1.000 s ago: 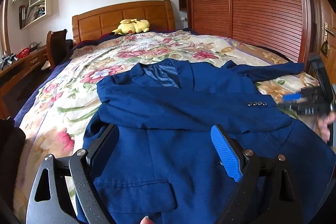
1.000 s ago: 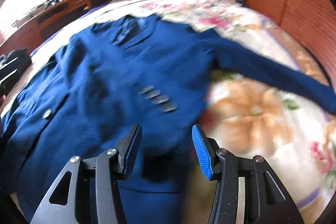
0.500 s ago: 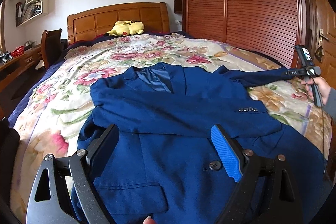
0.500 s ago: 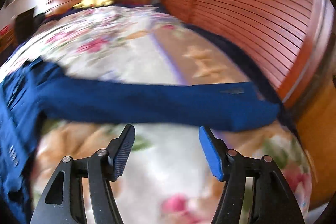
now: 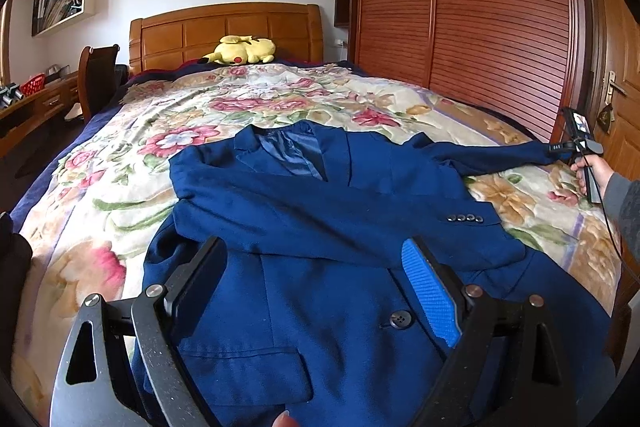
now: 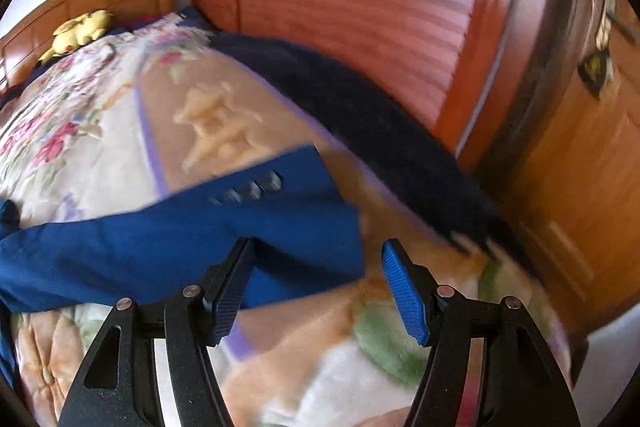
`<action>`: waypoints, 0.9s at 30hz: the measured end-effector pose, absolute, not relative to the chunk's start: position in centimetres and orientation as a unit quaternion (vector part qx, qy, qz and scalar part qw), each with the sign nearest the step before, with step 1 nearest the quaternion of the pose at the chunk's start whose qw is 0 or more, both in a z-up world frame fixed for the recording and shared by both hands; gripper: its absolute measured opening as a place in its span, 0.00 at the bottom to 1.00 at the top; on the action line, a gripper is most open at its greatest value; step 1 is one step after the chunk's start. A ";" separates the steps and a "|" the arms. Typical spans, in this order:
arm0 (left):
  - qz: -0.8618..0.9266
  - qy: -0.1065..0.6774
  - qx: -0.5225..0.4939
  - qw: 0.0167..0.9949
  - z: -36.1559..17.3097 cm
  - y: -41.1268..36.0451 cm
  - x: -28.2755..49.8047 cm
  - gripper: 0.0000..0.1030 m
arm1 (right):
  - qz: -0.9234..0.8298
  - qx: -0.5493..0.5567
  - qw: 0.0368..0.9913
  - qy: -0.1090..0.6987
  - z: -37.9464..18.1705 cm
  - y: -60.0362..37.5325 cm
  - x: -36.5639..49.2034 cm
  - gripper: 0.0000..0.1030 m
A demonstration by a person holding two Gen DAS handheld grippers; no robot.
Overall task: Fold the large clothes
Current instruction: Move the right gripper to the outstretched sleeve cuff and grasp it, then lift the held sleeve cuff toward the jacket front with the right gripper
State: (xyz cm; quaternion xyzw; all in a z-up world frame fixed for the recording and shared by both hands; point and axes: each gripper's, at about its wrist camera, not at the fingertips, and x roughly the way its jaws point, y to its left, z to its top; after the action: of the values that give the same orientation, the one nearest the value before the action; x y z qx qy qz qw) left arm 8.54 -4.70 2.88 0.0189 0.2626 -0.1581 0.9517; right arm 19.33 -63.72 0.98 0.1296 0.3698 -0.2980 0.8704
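Blazer [image 5: 320, 227] sleeve cuff [image 6: 304, 223] lies at twelve o'clock between the spread right tongs [image 6: 316, 287]; a shallow pinch could slip. Left tongs [image 5: 316, 291] spread, empty.

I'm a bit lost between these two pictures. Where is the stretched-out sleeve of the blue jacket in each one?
Left wrist view: the outstretched sleeve of the blue suit jacket runs to the right edge of the flowered quilt, its cuff beside the person's hand.
Right wrist view: the same sleeve crosses the lower left, its cuff with four buttons just ahead of the tongs.
Shared landmark: the yellow plush toy by the headboard.
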 end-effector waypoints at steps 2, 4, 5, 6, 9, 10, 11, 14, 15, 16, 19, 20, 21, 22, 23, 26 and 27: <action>-0.156 0.264 0.020 0.952 2.8 -4.5 8.6 0.87 | -0.295 0.145 0.868 0.372 0.3 -64.1 19.6 0.66; -0.155 0.262 0.021 0.952 2.9 -4.3 8.6 0.87 | -0.295 0.145 0.871 0.366 0.1 -64.0 19.7 0.66; -0.153 0.261 0.022 0.953 3.0 -4.2 8.6 0.87 | -0.292 0.143 0.873 0.363 0.0 -64.0 19.8 0.66; -0.152 0.260 0.022 0.953 3.0 -4.1 8.6 0.87 | -0.288 0.141 0.874 0.364 -0.1 -63.9 20.1 0.66; -0.141 0.260 0.021 0.955 3.1 -3.5 8.8 0.87 | -0.282 0.121 0.877 0.370 -0.2 -63.8 20.7 0.48; -0.137 0.261 0.020 0.955 3.1 -3.2 8.9 0.87 | -0.282 0.112 0.878 0.370 -0.1 -63.6 20.9 0.41; -0.134 0.261 0.018 0.956 3.2 -2.9 8.9 0.87 | -0.280 0.105 0.881 0.368 0.0 -63.3 21.0 0.23; -0.130 0.260 0.010 0.957 3.7 -1.8 8.9 0.87 | -0.277 0.093 0.890 0.351 1.2 -61.8 20.2 0.08; -0.126 0.259 0.011 0.958 3.9 -1.4 8.8 0.87 | -0.271 0.090 0.894 0.344 1.6 -61.2 20.2 0.08; -0.124 0.257 0.012 0.958 4.1 -1.1 8.7 0.87 | -0.265 0.083 0.900 0.337 2.2 -60.5 20.1 0.08; -0.121 0.254 0.012 0.960 4.2 -0.6 8.5 0.87 | -0.243 0.062 0.915 0.315 3.9 -57.7 19.9 0.07; -0.120 0.254 0.010 0.960 4.2 -0.4 8.5 0.87 | -0.234 0.053 0.920 0.309 4.6 -56.5 19.9 0.07; -0.121 0.254 0.009 0.960 4.1 -0.2 8.5 0.87 | -0.225 0.044 0.925 0.303 5.2 -55.4 19.9 0.07; -0.123 0.253 0.007 0.960 4.1 0.0 8.4 0.87 | -0.213 0.035 0.930 0.296 6.0 -54.2 19.8 0.07; -0.124 0.253 0.006 0.960 4.1 0.1 8.3 0.87 | -0.197 0.026 0.936 0.289 6.8 -52.7 19.7 0.07; -0.128 0.253 0.006 0.959 3.9 0.3 8.2 0.87 | -0.161 -0.001 0.949 0.272 8.7 -48.5 19.2 0.07; -0.129 0.254 0.007 0.959 3.9 0.3 8.1 0.87 | -0.146 -0.011 0.953 0.266 9.3 -46.7 19.0 0.07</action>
State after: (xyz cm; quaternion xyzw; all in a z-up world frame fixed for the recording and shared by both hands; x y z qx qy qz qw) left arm 8.13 0.35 3.87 0.0069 0.2539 -0.1290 0.9586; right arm 19.01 -46.70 9.34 -0.0106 0.2657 -0.1462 0.9529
